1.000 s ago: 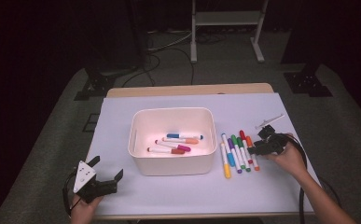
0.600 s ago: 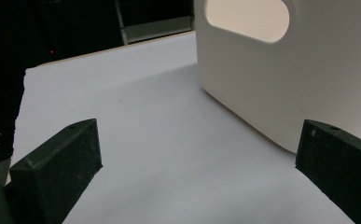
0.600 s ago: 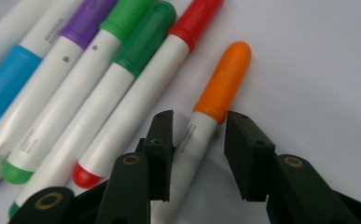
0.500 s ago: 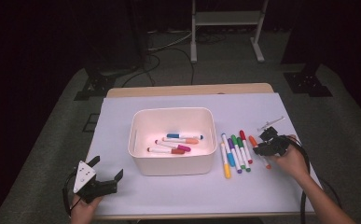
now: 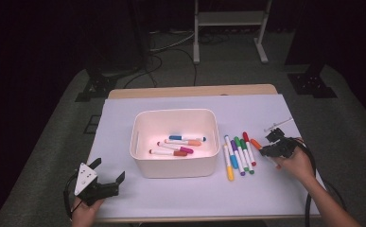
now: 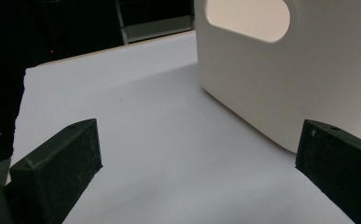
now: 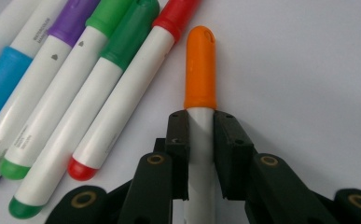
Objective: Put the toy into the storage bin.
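Now the right claw (image 7: pixel 200 126) has just clamped the orange marker (image 7: pixel 200 65); left claw (image 6: pixel 197 154) gapes empty.

A table (image 5: pixel 192 90) with a pale wooden edge stands on grey carpet (image 5: pixel 53 156), its top covered by a white sheet (image 5: pixel 124 113). Beyond it the room is dark; a white metal stand (image 5: pixel 228 28) rises at the back, cables (image 5: pixel 166 45) trailing across the floor beside black stand feet (image 5: pixel 93 87)

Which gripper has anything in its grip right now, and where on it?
The right gripper has just closed on the orange-capped marker, fingers clamping its white barrel just below the cap. The left gripper is open, holding nothing.
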{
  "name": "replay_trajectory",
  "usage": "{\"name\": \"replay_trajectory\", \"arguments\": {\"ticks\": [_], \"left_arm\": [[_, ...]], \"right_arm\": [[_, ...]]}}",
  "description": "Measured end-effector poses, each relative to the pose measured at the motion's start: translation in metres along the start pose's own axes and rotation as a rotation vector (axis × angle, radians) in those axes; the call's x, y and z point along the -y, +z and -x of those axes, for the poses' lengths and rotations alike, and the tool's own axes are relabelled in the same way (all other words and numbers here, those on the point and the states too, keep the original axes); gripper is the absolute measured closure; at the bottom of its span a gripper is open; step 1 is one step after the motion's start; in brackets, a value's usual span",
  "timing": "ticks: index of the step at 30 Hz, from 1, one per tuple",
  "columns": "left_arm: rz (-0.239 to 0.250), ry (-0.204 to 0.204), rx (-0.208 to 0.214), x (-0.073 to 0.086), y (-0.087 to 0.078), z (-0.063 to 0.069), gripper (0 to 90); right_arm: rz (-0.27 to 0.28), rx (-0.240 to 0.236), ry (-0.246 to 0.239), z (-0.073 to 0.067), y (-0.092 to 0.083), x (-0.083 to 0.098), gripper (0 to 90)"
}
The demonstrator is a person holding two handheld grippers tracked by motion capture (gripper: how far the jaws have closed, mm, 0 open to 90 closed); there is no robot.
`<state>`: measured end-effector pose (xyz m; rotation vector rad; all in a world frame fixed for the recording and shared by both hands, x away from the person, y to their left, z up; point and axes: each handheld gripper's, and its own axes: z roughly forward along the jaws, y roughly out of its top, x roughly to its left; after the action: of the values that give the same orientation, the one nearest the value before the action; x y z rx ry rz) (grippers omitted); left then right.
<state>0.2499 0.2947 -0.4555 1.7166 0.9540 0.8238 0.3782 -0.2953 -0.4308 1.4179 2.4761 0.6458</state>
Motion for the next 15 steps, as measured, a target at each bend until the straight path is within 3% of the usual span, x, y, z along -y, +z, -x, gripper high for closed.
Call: {"name": "replay_trajectory", "arguments": {"ticks": [7,15], "left_arm": [[-0.003,0.002,-0.002,0.0,0.0,0.0,0.0],[-0.003,0.003,-0.001,0.0,0.0,0.0,0.0]], "right_arm": [[0.029,-0.042,0.009,-0.002,-0.011,0.001,76.0],[0.093,-0.111,-0.01,-0.015,-0.039,-0.008,76.0]]}}
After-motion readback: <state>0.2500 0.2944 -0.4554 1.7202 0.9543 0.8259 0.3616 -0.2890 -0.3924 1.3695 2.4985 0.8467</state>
